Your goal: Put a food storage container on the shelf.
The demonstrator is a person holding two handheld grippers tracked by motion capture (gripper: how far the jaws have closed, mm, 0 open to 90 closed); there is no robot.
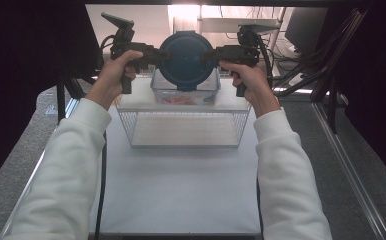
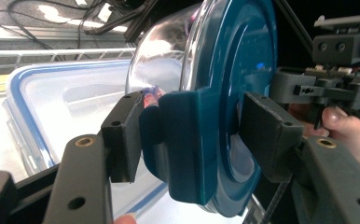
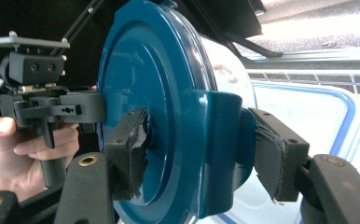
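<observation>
Round lidded container carried edge-on above the rack, clamped from both sides.

My left gripper (image 1: 157,53) bites the left latch tab; the container (image 1: 186,61), blue lid (image 2: 234,93) facing me, hangs over the clear box (image 1: 185,92); my right gripper (image 1: 207,55) clamps the opposite tab. I judge it rigid, light, slick plastic; tabs are the sound hold.
</observation>
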